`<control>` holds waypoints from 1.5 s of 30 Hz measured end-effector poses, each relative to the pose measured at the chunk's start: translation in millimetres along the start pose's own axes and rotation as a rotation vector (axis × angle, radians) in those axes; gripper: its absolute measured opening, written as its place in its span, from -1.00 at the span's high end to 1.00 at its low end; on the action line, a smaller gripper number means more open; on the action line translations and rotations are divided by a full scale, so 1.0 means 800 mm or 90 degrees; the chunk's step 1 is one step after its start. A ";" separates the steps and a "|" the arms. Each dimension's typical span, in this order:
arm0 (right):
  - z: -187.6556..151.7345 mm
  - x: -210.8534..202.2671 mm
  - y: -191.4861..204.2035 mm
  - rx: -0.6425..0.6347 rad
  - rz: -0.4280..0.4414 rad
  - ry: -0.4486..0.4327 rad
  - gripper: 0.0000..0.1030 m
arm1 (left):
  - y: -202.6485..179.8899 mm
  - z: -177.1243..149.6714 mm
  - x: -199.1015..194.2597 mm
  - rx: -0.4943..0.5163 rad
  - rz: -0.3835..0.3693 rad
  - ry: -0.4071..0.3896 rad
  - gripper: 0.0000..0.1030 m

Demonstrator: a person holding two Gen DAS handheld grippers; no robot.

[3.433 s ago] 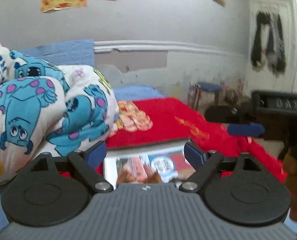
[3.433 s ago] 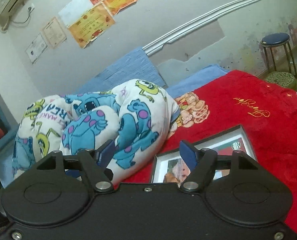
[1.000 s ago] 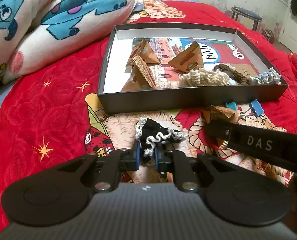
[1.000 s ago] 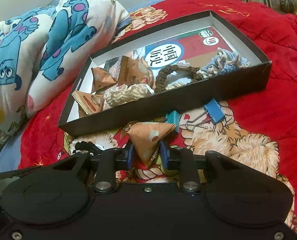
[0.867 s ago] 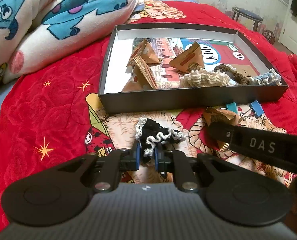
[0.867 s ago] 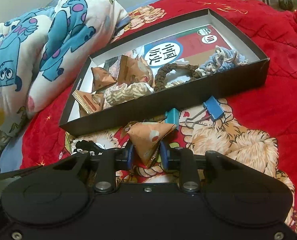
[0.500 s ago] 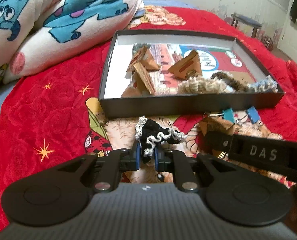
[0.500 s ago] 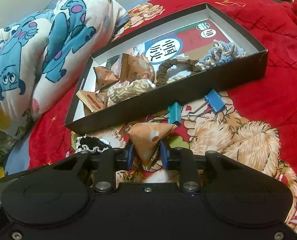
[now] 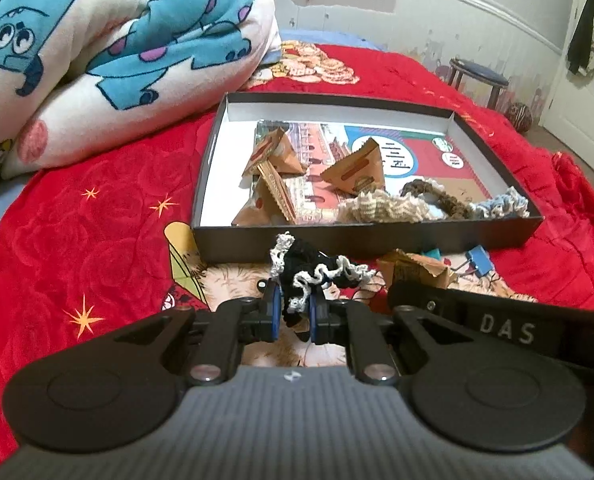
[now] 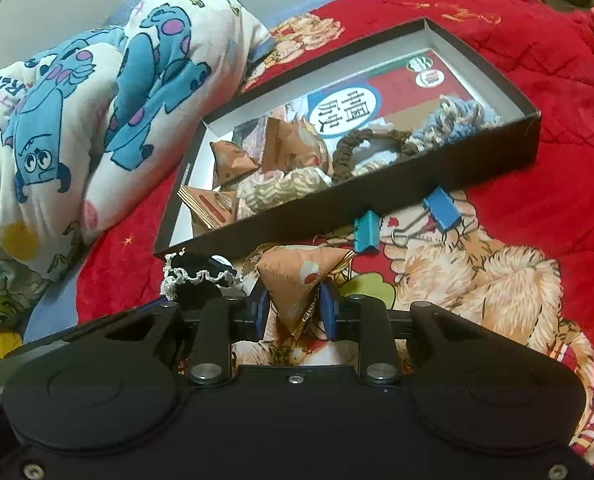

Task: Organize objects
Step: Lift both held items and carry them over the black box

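Observation:
A shallow black box (image 9: 377, 236) (image 10: 377, 196) lies on the red bedspread. It holds several brown triangular packets (image 9: 357, 170), a cream scrunchie (image 9: 381, 206), a brown scrunchie (image 10: 361, 146) and a light blue scrunchie (image 10: 453, 118). My left gripper (image 9: 293, 314) is shut on a black scrunchie with white lace trim (image 9: 313, 274), held just in front of the box's near wall. My right gripper (image 10: 295, 310) is shut on a brown triangular packet (image 10: 303, 276), also in front of the box. The black scrunchie shows to its left (image 10: 197, 274).
A teal binder clip (image 10: 365, 230) and a blue binder clip (image 10: 441, 206) lie on the bedspread against the box's near wall. A rolled monster-print blanket (image 9: 97, 48) sits at the left. A blue stool (image 9: 479, 78) stands by the far wall.
Both grippers have lifted and drawn back slightly from the box, each still holding its item. About 3.4 s ago both were open and empty, pointing at the wall.

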State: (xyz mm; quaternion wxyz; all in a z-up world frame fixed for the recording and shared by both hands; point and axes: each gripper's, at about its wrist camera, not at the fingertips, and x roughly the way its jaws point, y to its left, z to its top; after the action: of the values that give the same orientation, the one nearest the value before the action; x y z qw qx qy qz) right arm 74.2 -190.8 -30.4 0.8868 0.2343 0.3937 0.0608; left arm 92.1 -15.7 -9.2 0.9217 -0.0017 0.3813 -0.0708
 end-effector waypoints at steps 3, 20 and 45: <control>0.002 -0.005 0.011 -0.035 -0.041 -0.045 0.50 | 0.002 0.001 -0.002 -0.003 0.006 -0.012 0.67; 0.047 -0.060 0.009 0.001 0.044 -0.126 0.50 | 0.013 0.015 -0.028 -0.032 0.011 -0.111 0.67; 0.132 -0.072 -0.066 0.081 0.160 -0.100 0.50 | -0.045 0.071 -0.016 -0.032 -0.040 -0.232 0.67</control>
State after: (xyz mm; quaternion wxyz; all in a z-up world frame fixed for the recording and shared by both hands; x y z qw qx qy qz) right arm 108.0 -292.8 45.1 0.8837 0.3414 0.2936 0.1279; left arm 118.1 -52.3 42.0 0.9725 -0.0492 0.2096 -0.0887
